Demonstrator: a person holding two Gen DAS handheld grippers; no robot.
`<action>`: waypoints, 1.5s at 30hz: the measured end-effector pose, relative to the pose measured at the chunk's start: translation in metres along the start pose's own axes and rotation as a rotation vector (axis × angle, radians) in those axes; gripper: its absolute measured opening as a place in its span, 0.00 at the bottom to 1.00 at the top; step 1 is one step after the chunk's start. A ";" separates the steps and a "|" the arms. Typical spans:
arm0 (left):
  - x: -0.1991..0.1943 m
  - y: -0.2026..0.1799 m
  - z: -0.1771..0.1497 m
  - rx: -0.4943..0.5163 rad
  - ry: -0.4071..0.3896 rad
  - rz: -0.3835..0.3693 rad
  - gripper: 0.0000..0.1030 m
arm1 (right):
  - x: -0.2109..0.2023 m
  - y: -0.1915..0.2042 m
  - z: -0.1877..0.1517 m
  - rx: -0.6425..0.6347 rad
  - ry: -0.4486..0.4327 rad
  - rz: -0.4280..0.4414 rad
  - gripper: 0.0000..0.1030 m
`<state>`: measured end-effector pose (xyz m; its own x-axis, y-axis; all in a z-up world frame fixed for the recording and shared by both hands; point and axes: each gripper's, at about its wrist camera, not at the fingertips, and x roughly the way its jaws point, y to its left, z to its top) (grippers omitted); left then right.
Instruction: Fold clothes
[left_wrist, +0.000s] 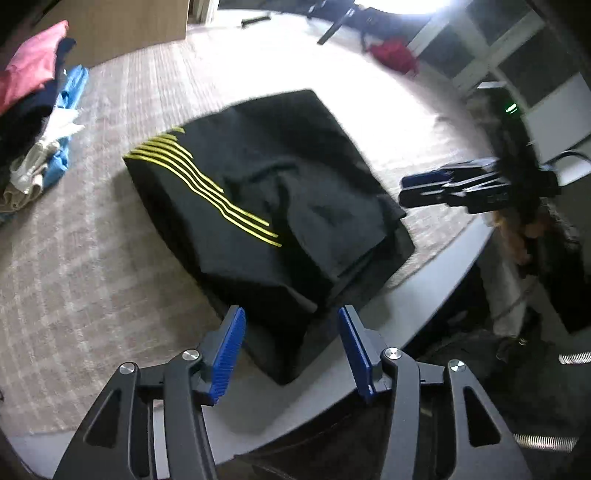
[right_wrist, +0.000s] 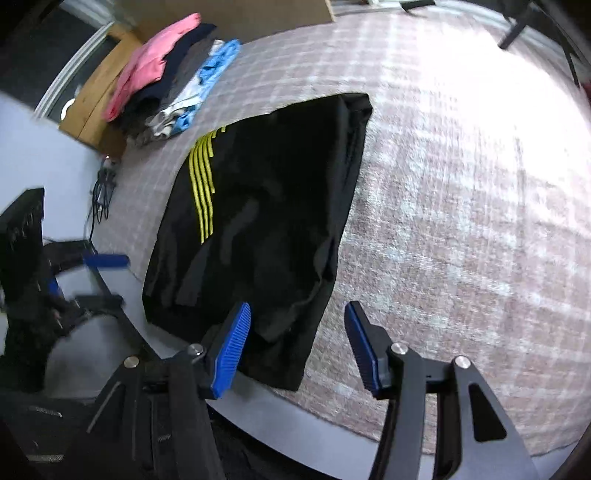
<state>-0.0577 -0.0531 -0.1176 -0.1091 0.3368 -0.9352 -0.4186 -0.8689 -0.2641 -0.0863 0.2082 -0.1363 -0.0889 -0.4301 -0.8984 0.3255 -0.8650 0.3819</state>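
A: How do the tongs stand?

B: The left gripper (left_wrist: 291, 350) has its blue pads spread wide with nothing between them. It hangs above the near corner of the black garment (left_wrist: 266, 206), not touching it. The right gripper (right_wrist: 297, 347) is spread wide too, and bare, poised over the garment's near edge.

A: Can each see the other?

B: Yes. In the left wrist view the right gripper (left_wrist: 443, 188) shows off to the right of the garment, just beside its edge, seen side-on and blurred. In the right wrist view the left gripper (right_wrist: 107, 260) shows at the left, over the table's rim, also blurred.

A: And the garment?

B: It lies folded into a rough rectangle on the checked cloth (right_wrist: 461, 203) that covers the table (left_wrist: 424, 291), near the table's front edge. Yellow stripes (left_wrist: 207, 188) run across its top layer, and a few creases show in the middle.

A: Anything beyond it?

B: A pile of clothes (right_wrist: 173, 77) sits at the far side, well apart from the garment: pink on top, dark blue, grey, light blue and white. Something red (left_wrist: 393, 55) lies far back.
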 end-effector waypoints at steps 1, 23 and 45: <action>0.008 -0.001 0.001 -0.003 0.020 0.032 0.49 | 0.003 0.002 0.001 -0.016 0.003 -0.012 0.51; -0.020 0.020 -0.025 -0.093 -0.064 -0.024 0.01 | 0.008 0.022 -0.021 -0.141 0.118 -0.108 0.06; 0.010 0.059 -0.025 -0.109 -0.050 0.029 0.19 | 0.025 0.008 0.000 -0.104 0.015 -0.074 0.37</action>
<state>-0.0610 -0.1097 -0.1479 -0.1660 0.3262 -0.9306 -0.3149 -0.9119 -0.2634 -0.0856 0.1907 -0.1561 -0.1024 -0.3614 -0.9268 0.4150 -0.8623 0.2904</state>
